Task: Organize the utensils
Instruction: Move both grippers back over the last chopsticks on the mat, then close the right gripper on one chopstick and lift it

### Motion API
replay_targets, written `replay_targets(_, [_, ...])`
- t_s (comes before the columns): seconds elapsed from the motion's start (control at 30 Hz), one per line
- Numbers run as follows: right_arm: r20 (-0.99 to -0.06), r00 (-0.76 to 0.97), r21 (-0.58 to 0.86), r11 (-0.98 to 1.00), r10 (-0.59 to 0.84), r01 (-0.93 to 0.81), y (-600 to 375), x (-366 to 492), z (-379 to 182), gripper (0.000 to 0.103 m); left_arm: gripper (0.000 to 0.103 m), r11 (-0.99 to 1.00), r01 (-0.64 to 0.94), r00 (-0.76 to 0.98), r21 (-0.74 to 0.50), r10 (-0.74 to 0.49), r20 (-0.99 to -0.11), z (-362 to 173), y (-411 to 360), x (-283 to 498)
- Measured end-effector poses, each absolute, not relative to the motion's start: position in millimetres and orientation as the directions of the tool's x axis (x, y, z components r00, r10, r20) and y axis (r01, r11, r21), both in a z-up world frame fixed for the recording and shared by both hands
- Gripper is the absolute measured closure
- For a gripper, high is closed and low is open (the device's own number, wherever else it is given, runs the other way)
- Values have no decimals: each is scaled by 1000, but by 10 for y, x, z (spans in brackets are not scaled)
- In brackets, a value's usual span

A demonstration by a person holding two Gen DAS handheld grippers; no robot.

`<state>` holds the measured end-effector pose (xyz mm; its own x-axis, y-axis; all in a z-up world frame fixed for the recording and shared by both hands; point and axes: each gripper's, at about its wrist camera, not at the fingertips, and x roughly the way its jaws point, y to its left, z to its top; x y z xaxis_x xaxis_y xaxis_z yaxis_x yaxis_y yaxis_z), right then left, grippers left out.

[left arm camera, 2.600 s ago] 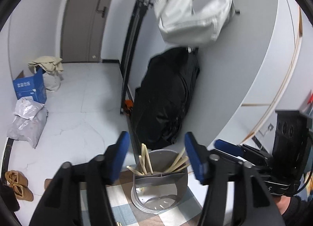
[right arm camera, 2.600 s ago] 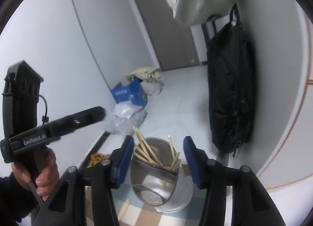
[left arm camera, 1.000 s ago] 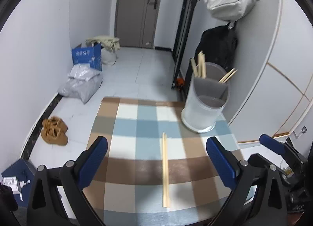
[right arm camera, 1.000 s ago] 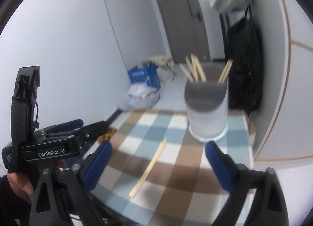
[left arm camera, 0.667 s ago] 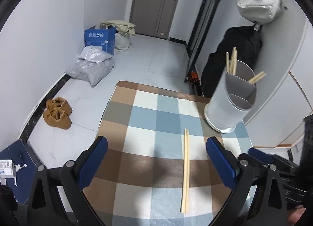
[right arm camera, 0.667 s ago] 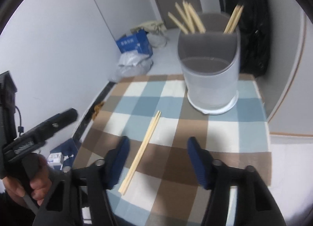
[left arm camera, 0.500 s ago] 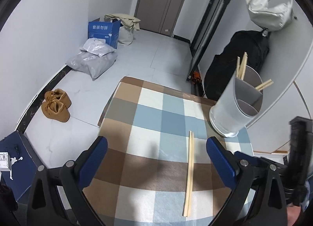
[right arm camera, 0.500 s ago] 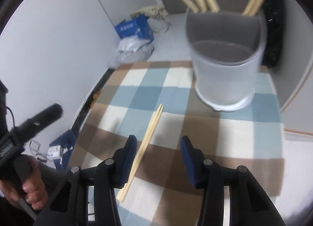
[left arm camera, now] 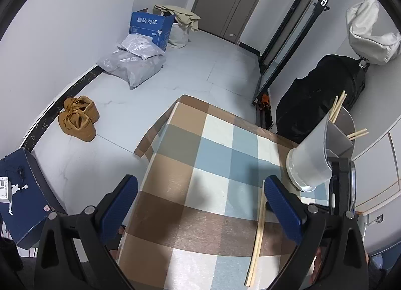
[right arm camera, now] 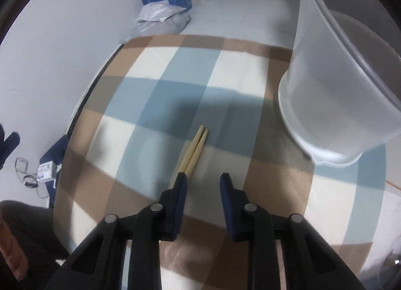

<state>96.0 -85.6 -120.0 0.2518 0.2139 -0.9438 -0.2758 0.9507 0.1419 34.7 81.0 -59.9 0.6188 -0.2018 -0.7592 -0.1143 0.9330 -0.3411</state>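
Note:
A pair of wooden chopsticks (right arm camera: 194,152) lies on the checked tablecloth (right arm camera: 155,94), also seen in the left wrist view (left arm camera: 258,234). My right gripper (right arm camera: 203,179) is open, low over the cloth; its left fingertip overlaps the chopsticks' near part. A frosted white utensil holder (right arm camera: 335,104) stands at the right, with more chopsticks (left arm camera: 337,109) in it in the left wrist view (left arm camera: 313,162). My left gripper (left arm camera: 198,189) is wide open and empty, high above the table.
The small table's left edge (left arm camera: 147,164) drops to a tiled floor with brown shoes (left arm camera: 77,119), grey bags (left arm camera: 135,61) and a blue box (left arm camera: 150,26). A black bag (left arm camera: 318,104) hangs behind the holder.
My right gripper has dropped toward the chopsticks and narrowed its opening. My left gripper has risen and shifted left, staying wide open.

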Motion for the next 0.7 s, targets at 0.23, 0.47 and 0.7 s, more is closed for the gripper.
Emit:
replay_targets(0.23, [-967, 219, 51, 939, 132, -341, -671, 1001, -1172, 92, 5, 917, -140, 607, -375, -219, -763, -610, 888, 332])
replay_targets(0.47, [-973, 213, 1, 931, 85, -365, -554, 993, -1194, 93, 5, 914, -145, 606, -380, -221, -764, -598, 929, 331])
replay_targets(0.7, [-971, 227, -10, 933, 77, -359, -458, 1128, -1213, 93, 5, 916, -147, 604, -374, -216, -767, -592, 950, 341])
